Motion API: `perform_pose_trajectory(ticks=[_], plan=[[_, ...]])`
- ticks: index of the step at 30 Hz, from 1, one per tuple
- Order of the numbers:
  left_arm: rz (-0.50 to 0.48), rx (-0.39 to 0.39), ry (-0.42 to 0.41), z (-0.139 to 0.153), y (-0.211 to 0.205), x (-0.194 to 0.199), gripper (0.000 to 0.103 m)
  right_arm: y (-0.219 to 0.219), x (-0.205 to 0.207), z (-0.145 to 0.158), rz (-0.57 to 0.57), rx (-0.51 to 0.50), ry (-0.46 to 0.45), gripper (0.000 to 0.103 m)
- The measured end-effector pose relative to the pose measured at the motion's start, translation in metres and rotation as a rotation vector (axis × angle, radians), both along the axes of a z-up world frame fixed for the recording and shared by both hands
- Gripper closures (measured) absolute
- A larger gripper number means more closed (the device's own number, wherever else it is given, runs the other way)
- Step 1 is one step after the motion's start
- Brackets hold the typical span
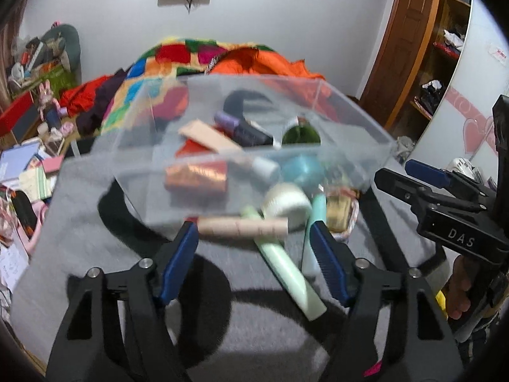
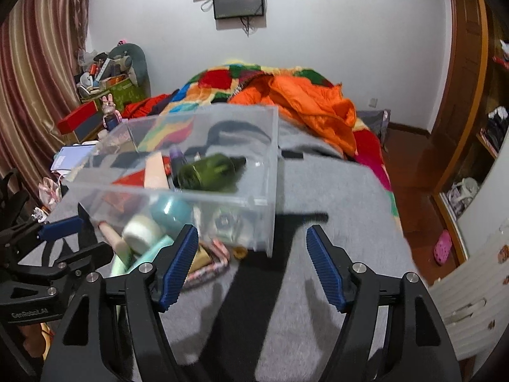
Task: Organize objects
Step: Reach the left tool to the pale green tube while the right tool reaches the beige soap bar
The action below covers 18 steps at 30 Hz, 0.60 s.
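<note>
A clear plastic box (image 1: pixel 133 159) (image 2: pixel 270 172) stands on a grey cloth, holding a green bottle (image 1: pixel 300 135) (image 2: pixel 210 172), a purple bottle (image 1: pixel 237 127), a copper tube (image 1: pixel 195 176) and a teal ball (image 1: pixel 302 168). In front of it lie a beige tube (image 1: pixel 243 226), a pale green tube (image 1: pixel 288 273), a white jar (image 1: pixel 286 202) (image 2: pixel 141 230) and a small basket (image 1: pixel 338 213). My left gripper (image 1: pixel 254 261) is open over the loose tubes. My right gripper (image 2: pixel 251 264) is open, right of the pile; it also shows in the left wrist view (image 1: pixel 410 178).
The grey cloth (image 2: pixel 334 222) covers a bed with a patchwork quilt (image 2: pixel 222 79) and an orange duvet (image 2: pixel 311 102) behind. Cluttered boxes (image 1: pixel 28 165) lie at the left. A wooden shelf (image 2: pixel 470 146) stands at the right.
</note>
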<state>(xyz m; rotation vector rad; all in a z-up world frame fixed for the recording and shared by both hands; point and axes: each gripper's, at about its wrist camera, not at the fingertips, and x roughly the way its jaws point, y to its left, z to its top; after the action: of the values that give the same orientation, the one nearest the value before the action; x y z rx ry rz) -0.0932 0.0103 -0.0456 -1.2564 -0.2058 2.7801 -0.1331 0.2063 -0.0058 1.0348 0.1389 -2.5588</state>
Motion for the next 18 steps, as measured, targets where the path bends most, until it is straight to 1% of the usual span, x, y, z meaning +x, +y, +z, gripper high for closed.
perform_pose_trajectory(ticks=[8,11,13,16,18], plan=[[-0.008,-0.005,-0.052,-0.022,0.004,0.004,0.036,-0.004,0.002,-0.023,0.021,-0.003,-0.069,0.036],[-0.011,-0.009,-0.039,-0.024,0.004,0.010,0.036,-0.008,0.004,-0.031,0.032,0.009,-0.087,0.036],[-0.012,-0.017,-0.033,-0.023,0.002,0.014,0.038,-0.010,0.005,-0.036,0.040,0.011,-0.105,0.036],[-0.012,-0.021,-0.033,-0.023,-0.002,0.019,0.045,-0.013,0.006,-0.041,0.046,0.012,-0.116,0.036],[-0.006,-0.028,-0.037,-0.022,-0.007,0.024,0.053,-0.014,0.006,-0.040,0.047,0.011,-0.111,0.036]])
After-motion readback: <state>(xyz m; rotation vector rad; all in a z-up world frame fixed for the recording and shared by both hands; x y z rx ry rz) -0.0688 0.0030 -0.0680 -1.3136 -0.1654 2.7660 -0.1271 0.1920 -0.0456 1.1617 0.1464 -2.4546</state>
